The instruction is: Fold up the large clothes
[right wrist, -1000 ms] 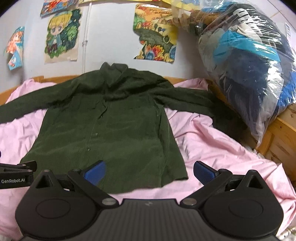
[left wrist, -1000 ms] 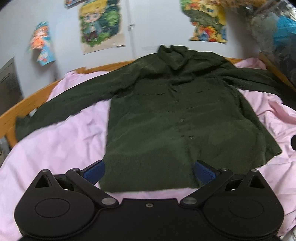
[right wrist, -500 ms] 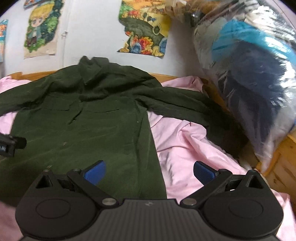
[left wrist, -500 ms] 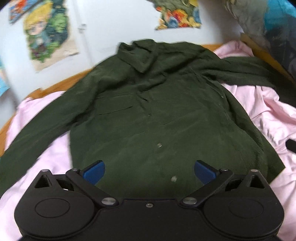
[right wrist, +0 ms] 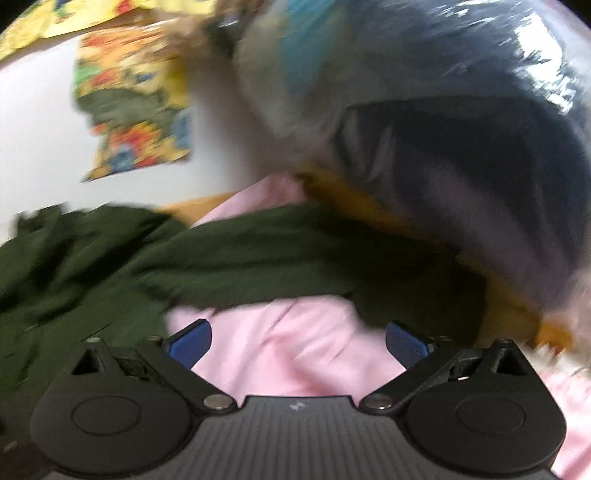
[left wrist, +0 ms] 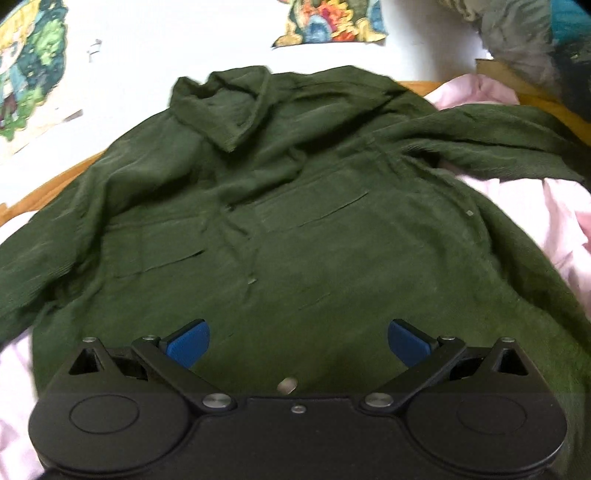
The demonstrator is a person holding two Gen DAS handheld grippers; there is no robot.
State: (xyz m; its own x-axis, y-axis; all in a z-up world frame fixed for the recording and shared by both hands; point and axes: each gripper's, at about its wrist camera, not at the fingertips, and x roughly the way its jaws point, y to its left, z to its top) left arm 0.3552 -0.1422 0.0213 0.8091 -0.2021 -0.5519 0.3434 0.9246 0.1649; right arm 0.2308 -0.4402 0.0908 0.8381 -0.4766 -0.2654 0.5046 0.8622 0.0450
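Broadly, a pink sheet (left wrist: 565, 221) covers the bed and carries the dark green shirt (left wrist: 295, 229), which lies front-up and spread flat, its collar (left wrist: 229, 99) toward the white wall and its hem toward the camera. From the right wrist the view is blurred, but the same pink sheet (right wrist: 295, 347) shows beneath one long sleeve (right wrist: 266, 258) of the shirt, stretched out sideways toward a wooden bed rail (right wrist: 399, 218). Above that rail bulges a big clear plastic bag (right wrist: 461, 129) stuffed with dark and blue clothing. Colourful posters hang on the wall, one (left wrist: 332, 22) above the collar and another (left wrist: 29, 70) at the left edge of the left wrist view. The left gripper (left wrist: 298, 341) hangs over the lower front of the shirt with its blue pads (left wrist: 188, 345) spread wide and nothing between them; whether it touches the cloth cannot be told. The right gripper (right wrist: 298, 345) is likewise wide apart and empty, over bare pink sheet just short of the sleeve. A pale button (left wrist: 287, 385) sits on the shirt's placket just in front of the left gripper's body.
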